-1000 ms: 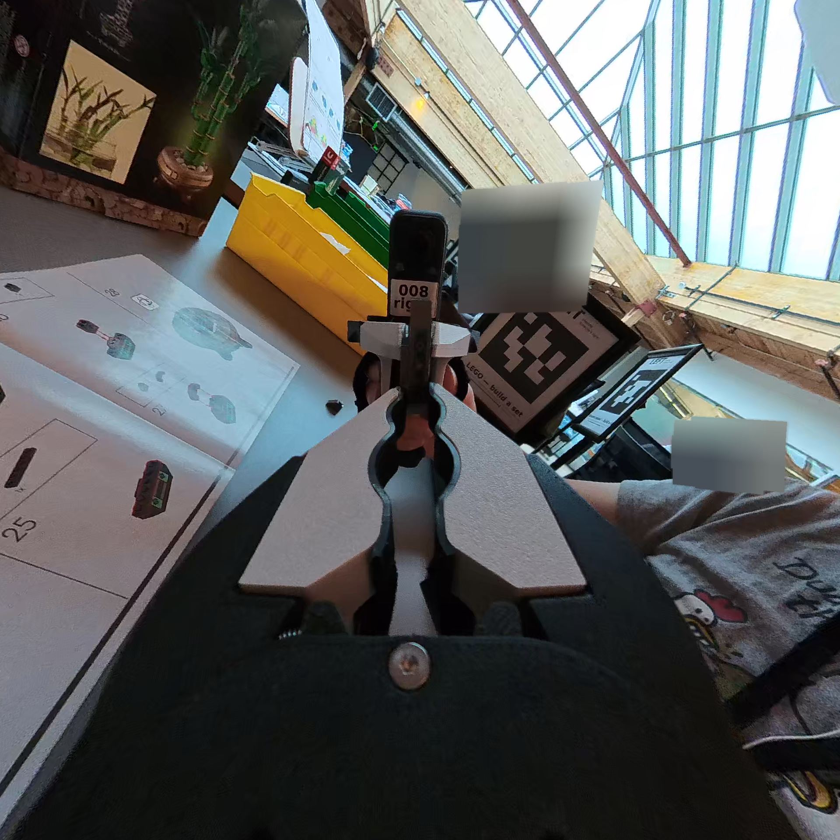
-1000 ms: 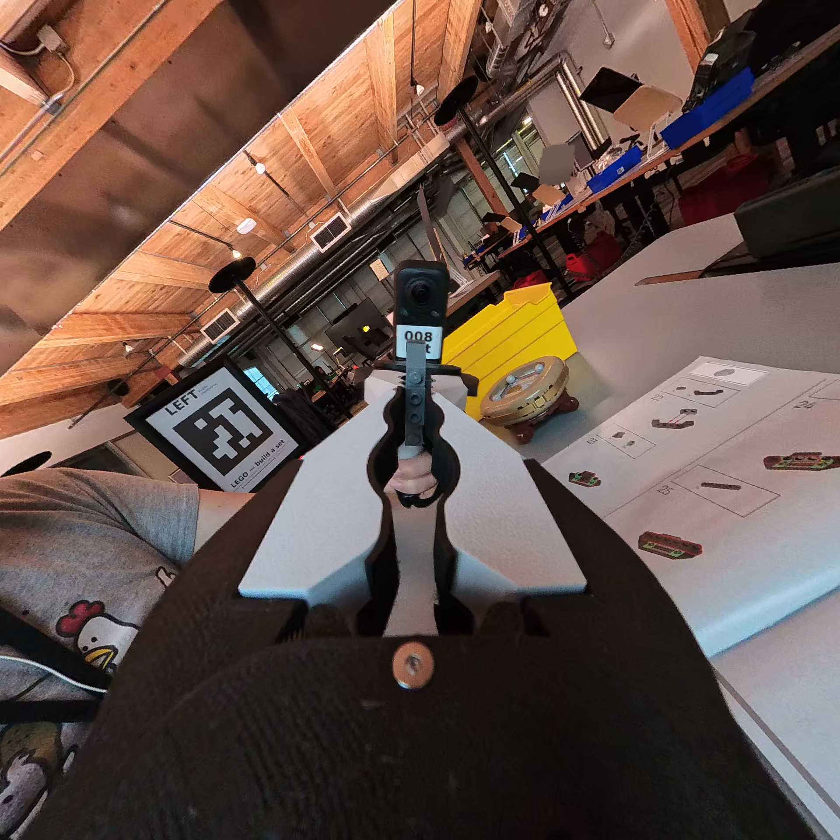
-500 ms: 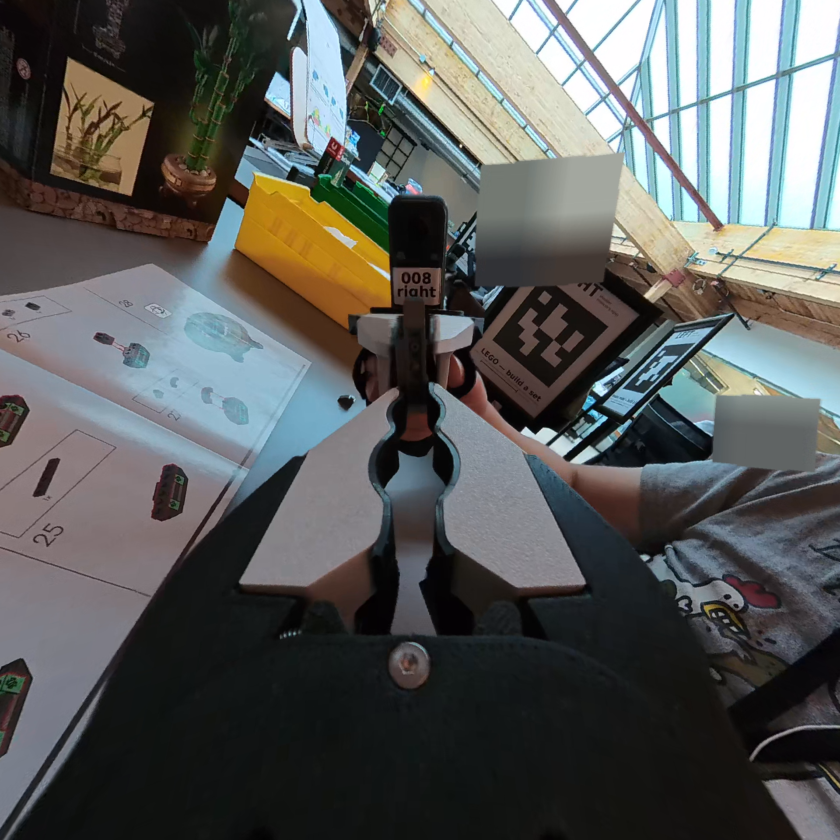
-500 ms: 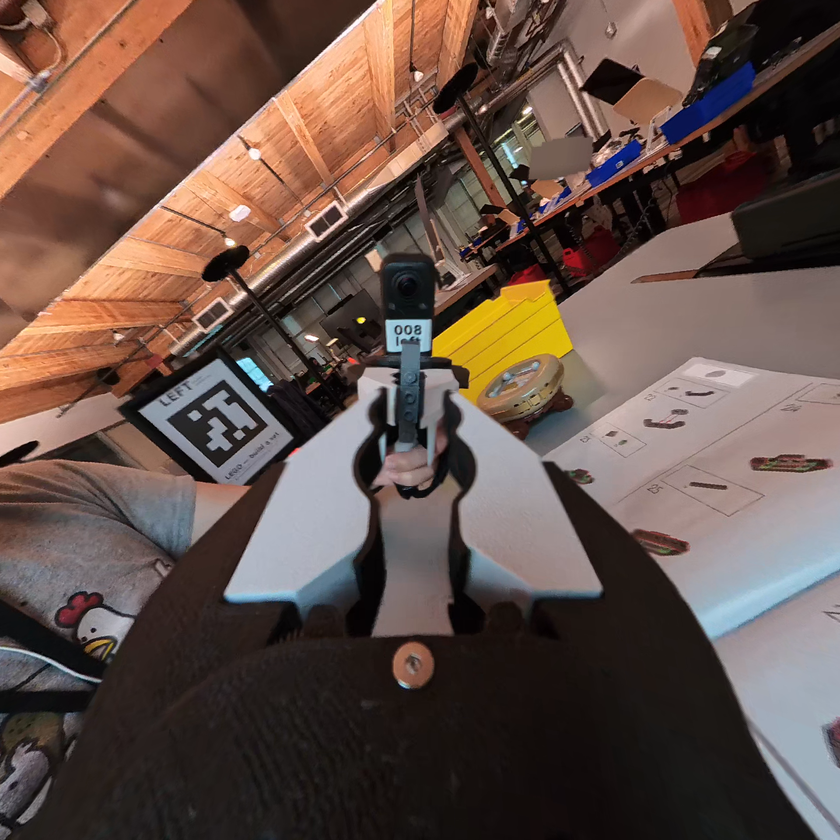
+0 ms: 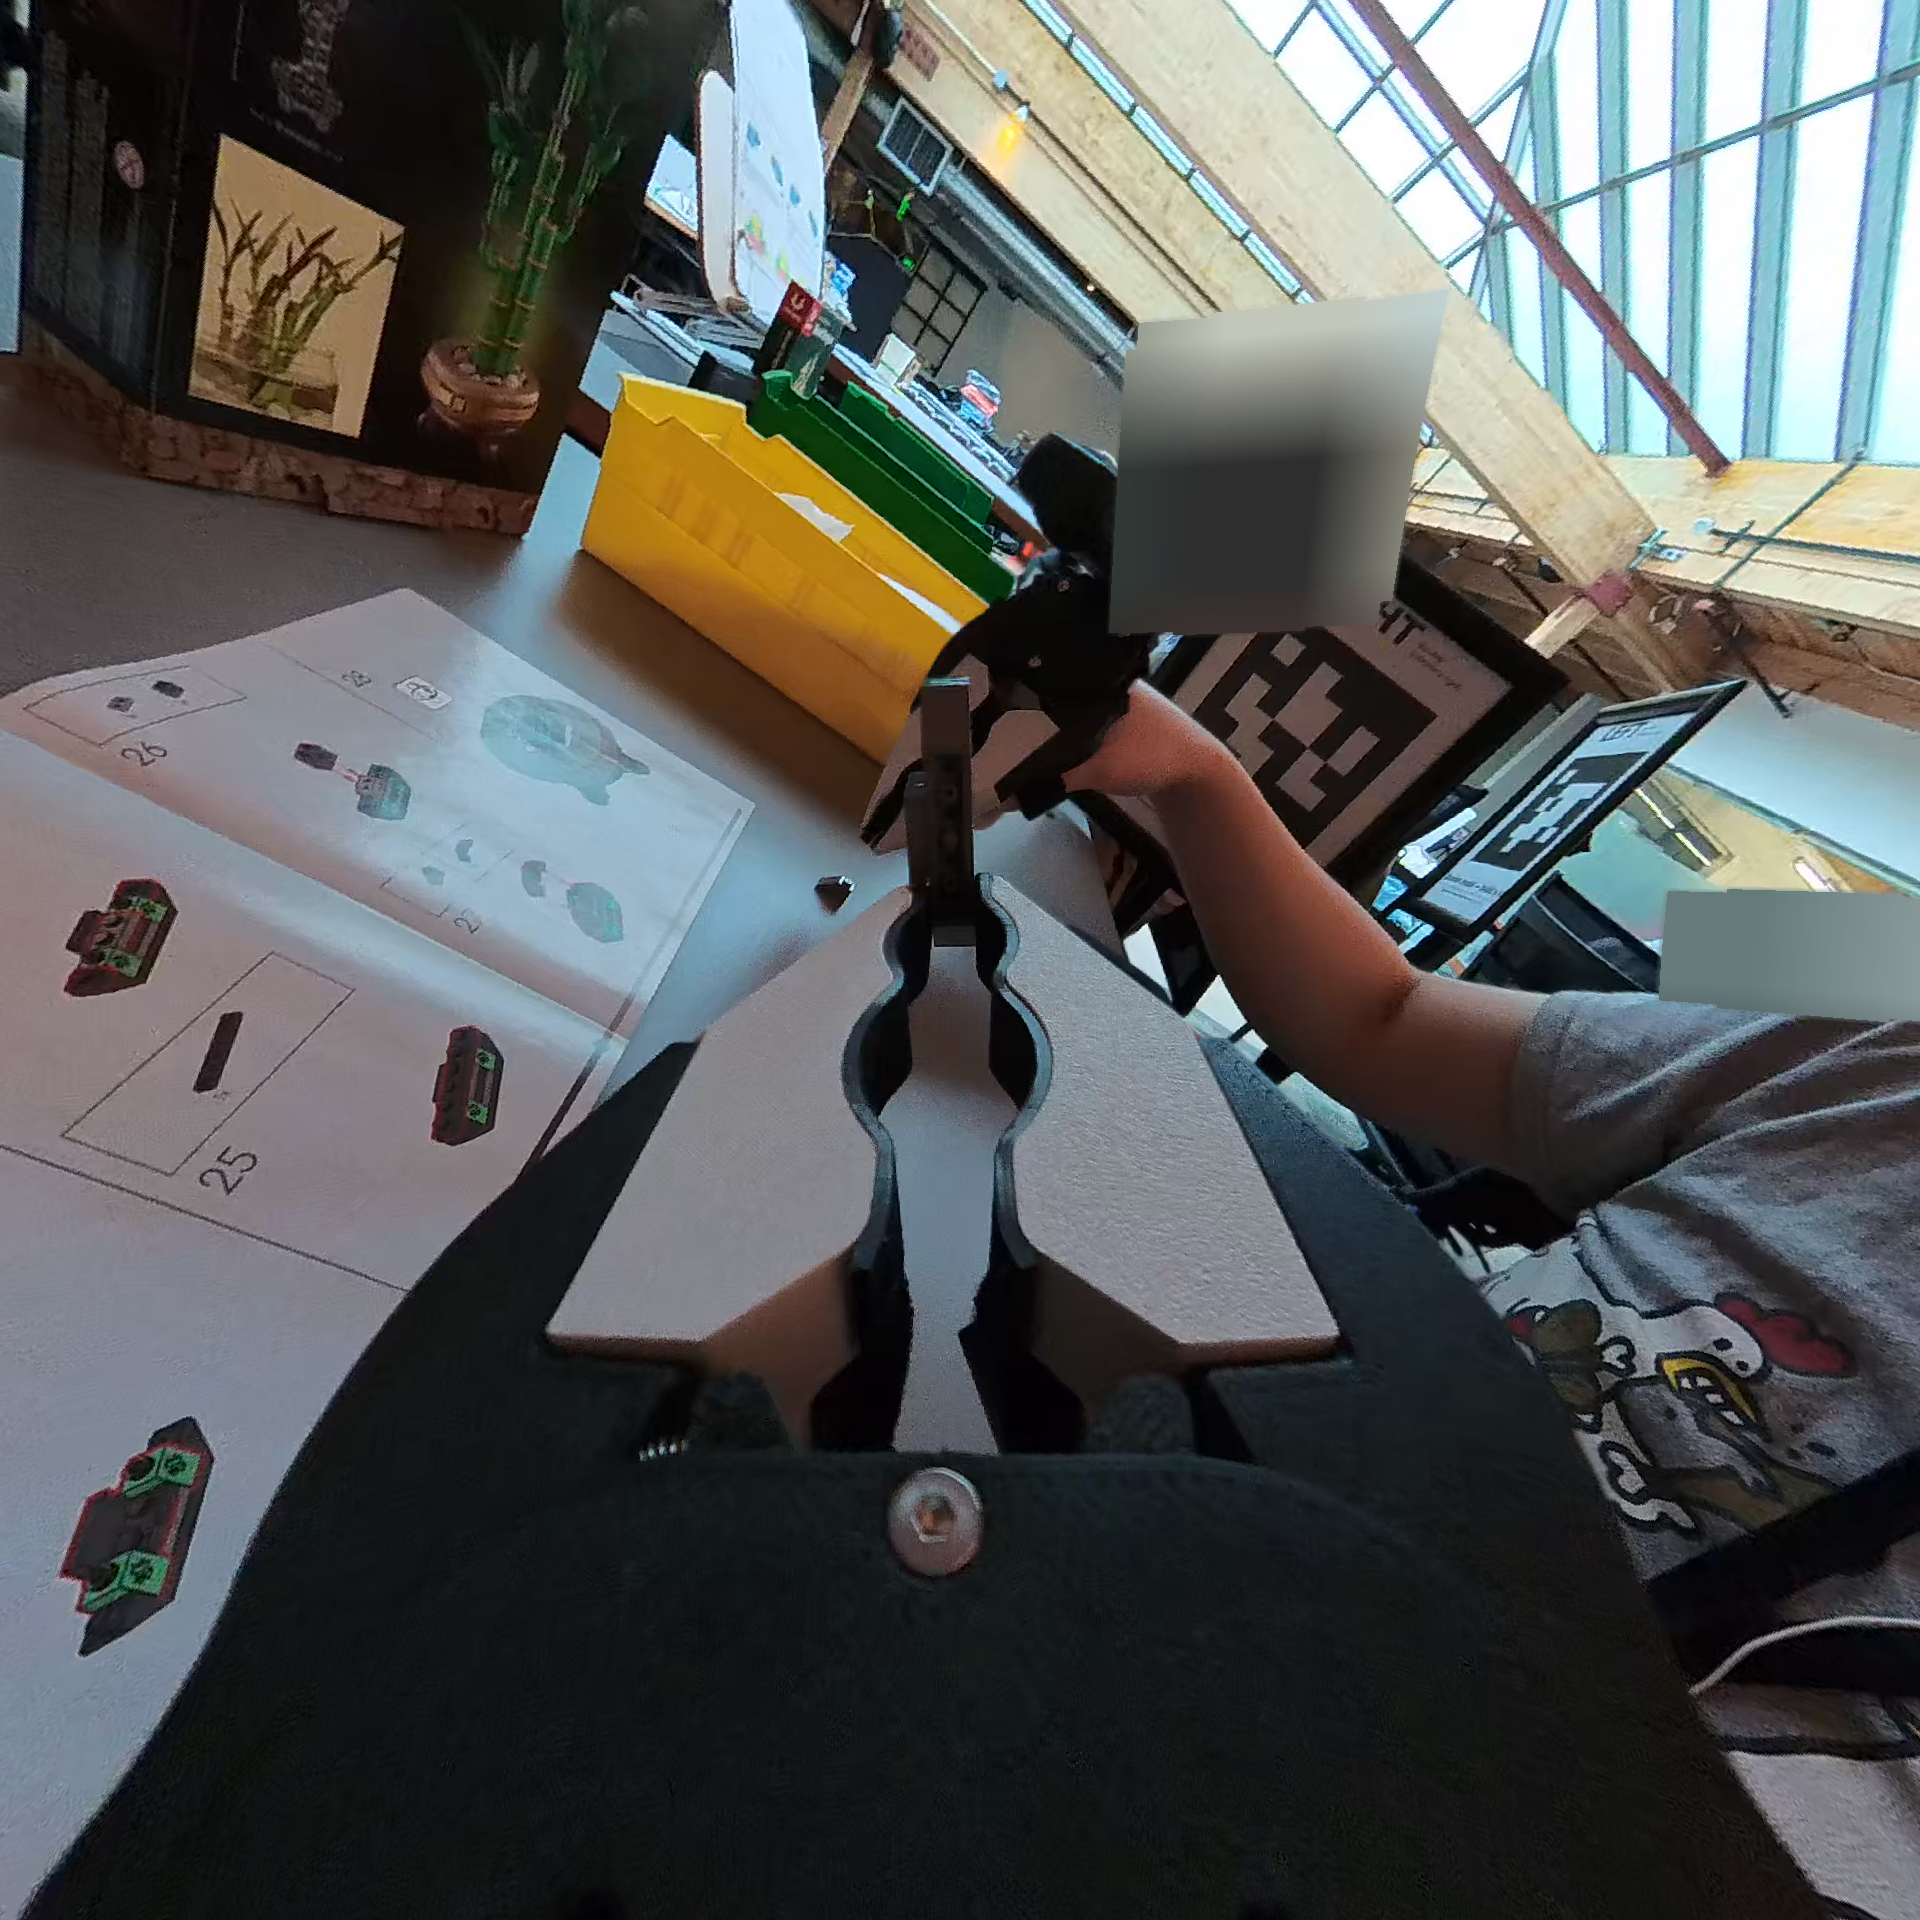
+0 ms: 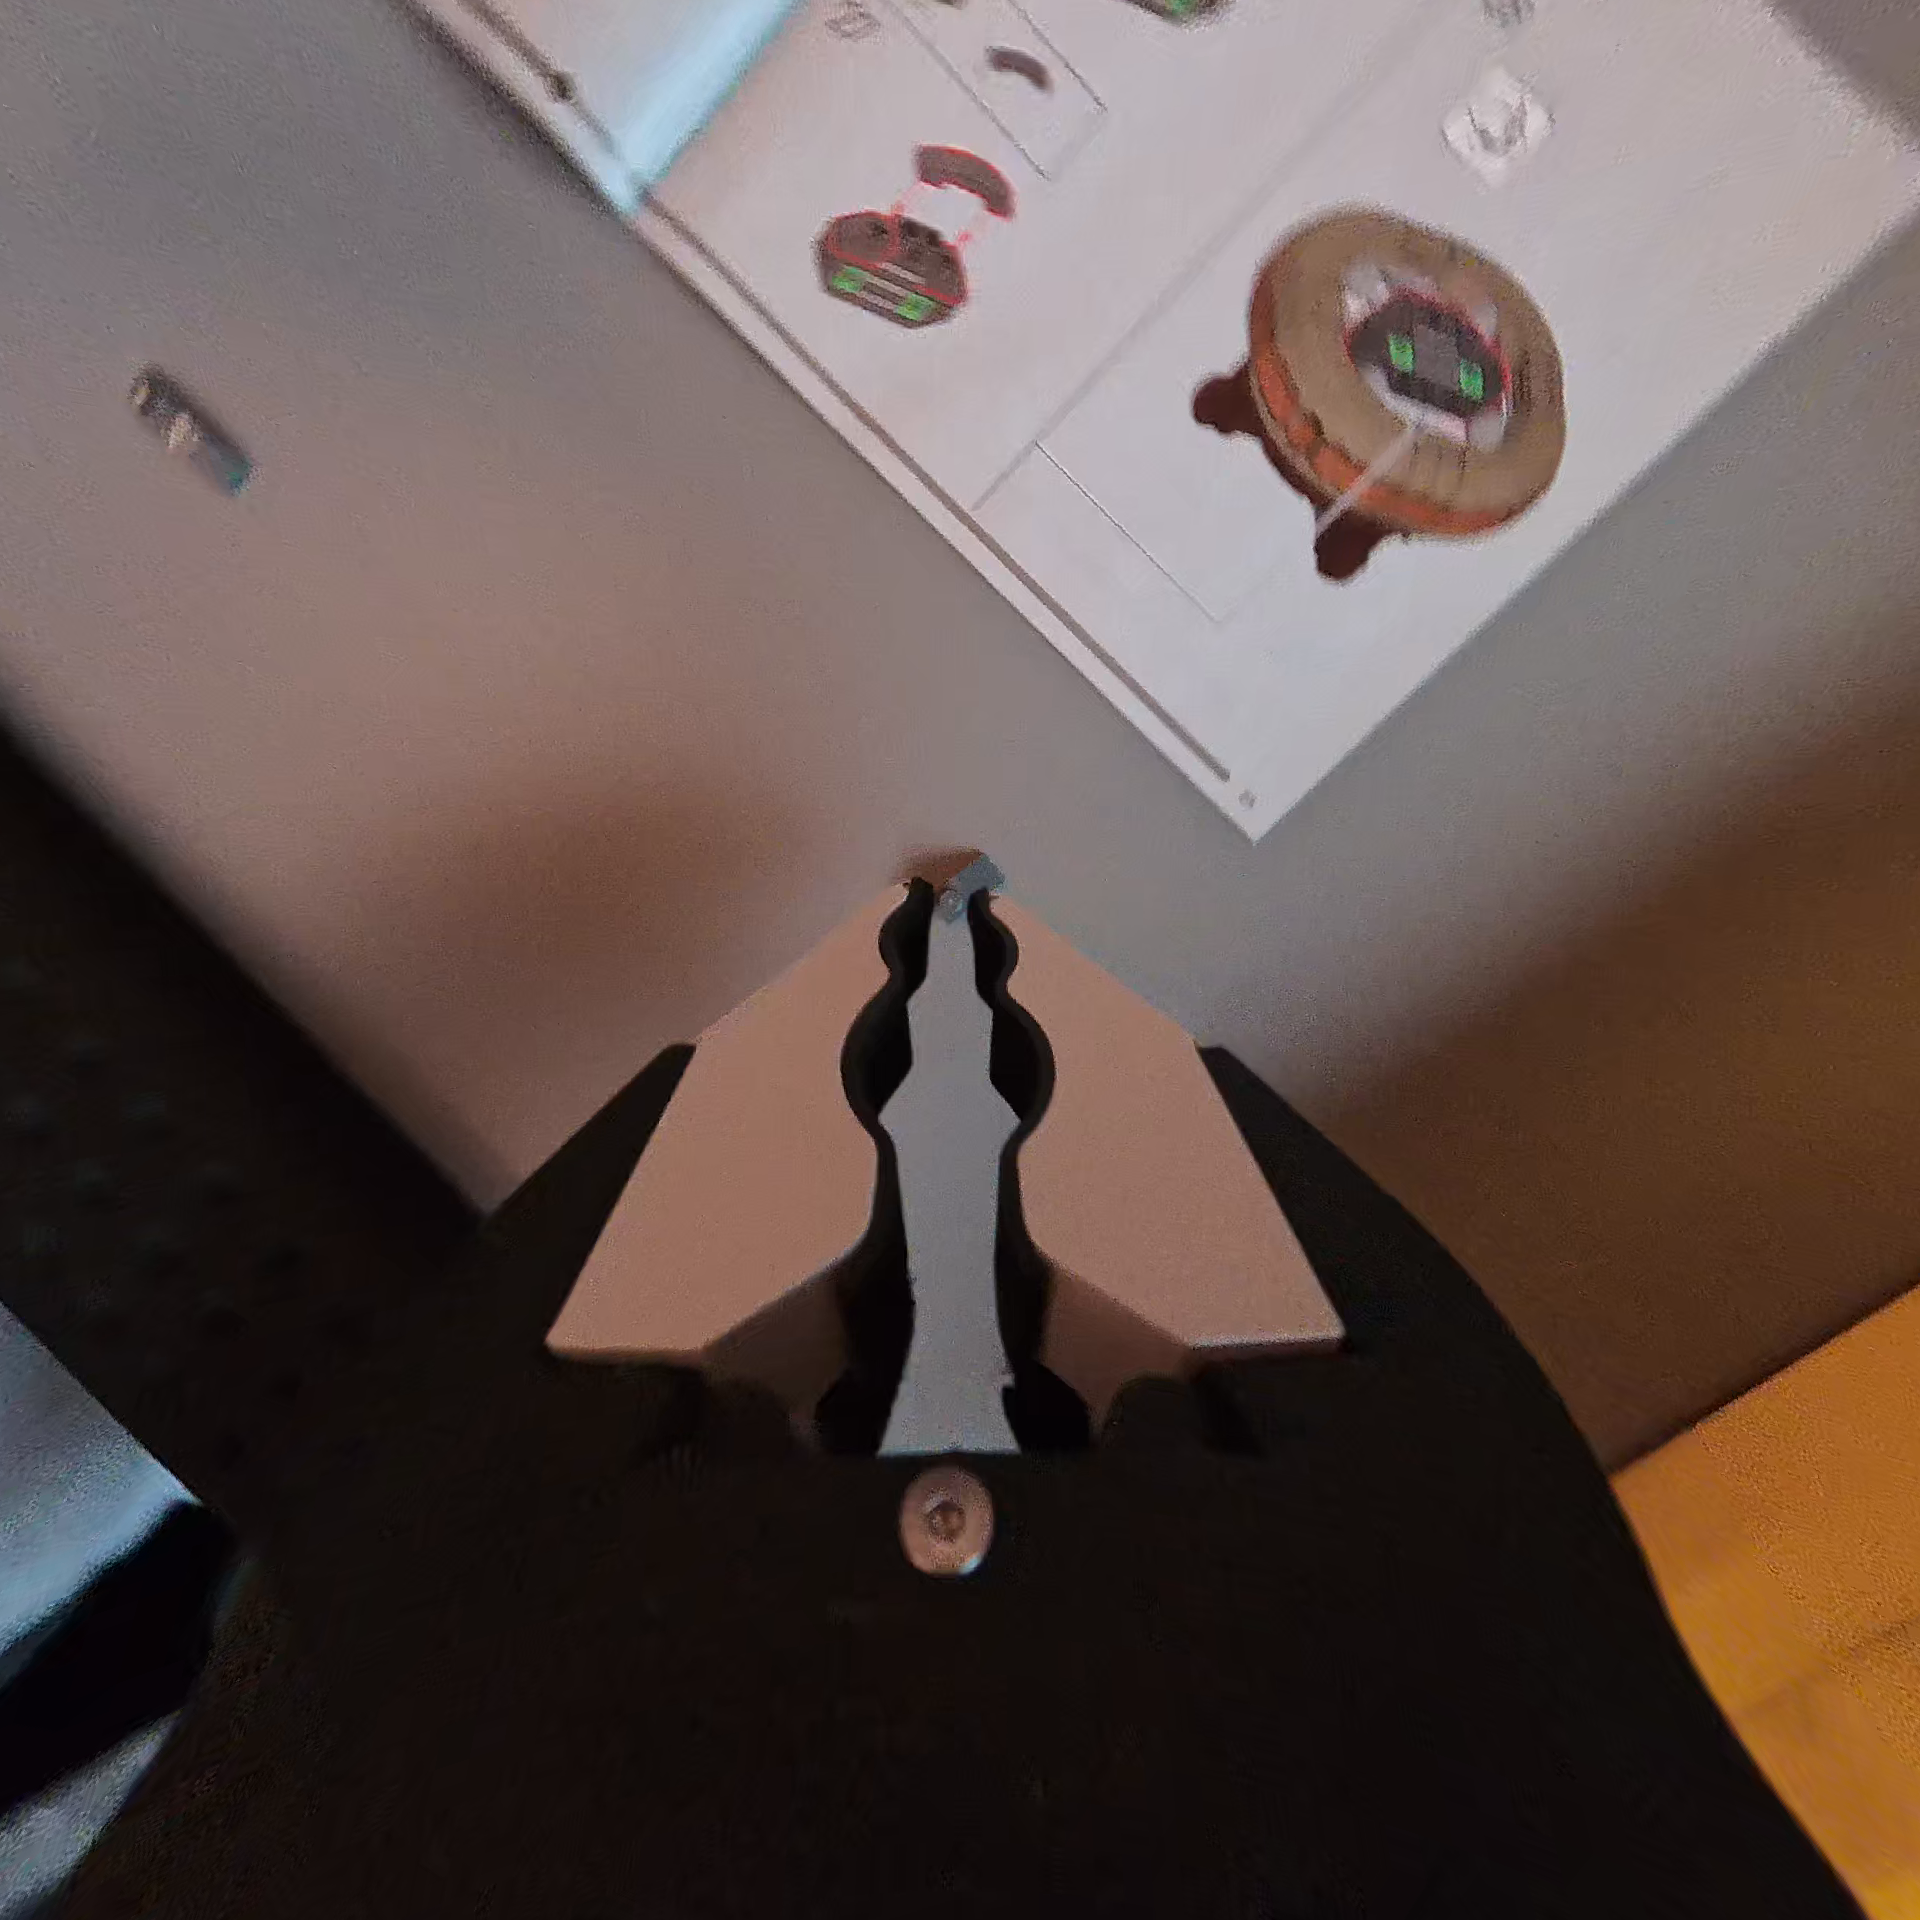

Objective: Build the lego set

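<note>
Left gripper (image 5: 940, 914): fingers closed on a dark grey lego bar (image 5: 943, 821); bar is held upright, sticking up past the tips.
Right gripper (image 6: 951, 894): pointed down at the table; fingers nearly together at the tips, w/ a small grey lego piece (image 6: 966, 885) seen right at the tips. Whether it is pinched or just lying on the table can't be told (blurred).
Right gripper, far view: seen in left wrist view (image 5: 935, 800), tilted down toward the table just behind the bar, held by a person's hand (image 5: 1132, 743).
Table (image 5: 260, 551): grey; a small dark piece (image 5: 834, 888) lies loose on it near the booklet edge.
Instruction booklet (image 5: 312, 935): open flat on the table, left of the left gripper; also seen in right wrist view (image 6: 1195, 364).
Loose plate (image 6: 192, 428): small grey studded piece on the table, well apart from the right gripper, blurred.
Bins: yellow bin (image 5: 748, 561) on the table, green bin (image 5: 873, 457) just behind it.
Set box (image 5: 260, 239): dark, stood at the far table edge.
Marker boards (image 5: 1320, 717): black-and-white, propped behind the person's arm.
</note>
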`<state>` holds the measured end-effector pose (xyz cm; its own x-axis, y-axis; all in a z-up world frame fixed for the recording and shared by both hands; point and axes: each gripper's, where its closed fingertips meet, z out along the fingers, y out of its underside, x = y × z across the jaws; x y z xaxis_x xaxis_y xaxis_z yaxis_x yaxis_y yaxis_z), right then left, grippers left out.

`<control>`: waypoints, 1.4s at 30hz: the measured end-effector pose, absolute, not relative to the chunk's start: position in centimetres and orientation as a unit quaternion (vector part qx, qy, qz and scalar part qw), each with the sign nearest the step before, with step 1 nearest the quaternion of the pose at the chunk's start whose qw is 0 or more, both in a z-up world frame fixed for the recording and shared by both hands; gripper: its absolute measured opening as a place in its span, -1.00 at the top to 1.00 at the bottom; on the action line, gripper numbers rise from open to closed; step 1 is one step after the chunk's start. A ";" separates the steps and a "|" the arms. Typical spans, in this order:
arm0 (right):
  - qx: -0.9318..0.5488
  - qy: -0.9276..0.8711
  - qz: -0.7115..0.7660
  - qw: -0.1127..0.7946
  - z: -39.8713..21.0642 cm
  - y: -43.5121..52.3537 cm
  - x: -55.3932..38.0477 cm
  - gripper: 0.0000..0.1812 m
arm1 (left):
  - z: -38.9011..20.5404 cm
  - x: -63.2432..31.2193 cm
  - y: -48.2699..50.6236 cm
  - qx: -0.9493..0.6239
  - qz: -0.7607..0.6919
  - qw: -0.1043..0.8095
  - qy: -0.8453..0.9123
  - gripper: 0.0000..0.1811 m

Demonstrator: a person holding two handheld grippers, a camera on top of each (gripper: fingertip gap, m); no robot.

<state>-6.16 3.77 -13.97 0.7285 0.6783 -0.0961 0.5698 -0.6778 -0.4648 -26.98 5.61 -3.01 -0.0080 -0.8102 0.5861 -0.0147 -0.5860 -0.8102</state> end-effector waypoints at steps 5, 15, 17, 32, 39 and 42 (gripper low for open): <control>-0.951 -0.217 0.103 0.193 -14.8 4.0 -5.8 0.84 | -3.5 -26.8 5.8 -0.644 -0.623 0.311 0.317 0.94; -0.970 -0.207 0.069 0.111 -16.4 3.4 -6.1 0.78 | -4.1 -26.4 5.2 -0.650 -0.620 0.291 0.329 0.94; -0.965 -0.217 0.065 0.130 -15.8 3.8 -6.0 0.81 | -4.4 -26.4 5.1 -0.652 -0.622 0.283 0.328 0.94; -0.904 -0.402 0.106 0.094 -15.2 2.3 -10.6 0.92 | -4.1 -26.4 4.8 -0.642 -0.641 0.265 0.325 0.94; -0.515 -0.835 0.084 0.176 -13.9 -1.2 -20.6 0.93 | -3.0 -28.4 6.5 -0.632 -0.643 0.303 0.309 0.94; -0.436 -0.894 0.028 0.101 -15.0 -1.7 -20.6 0.93 | -2.6 -29.7 7.6 -0.625 -0.645 0.325 0.296 0.94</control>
<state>-20.61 -1.65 -15.05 -0.5989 0.7853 0.1567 0.7739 0.6179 -0.1390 -29.67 7.59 -2.58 -0.0070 -0.7899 0.6132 0.0492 -0.6127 -0.7888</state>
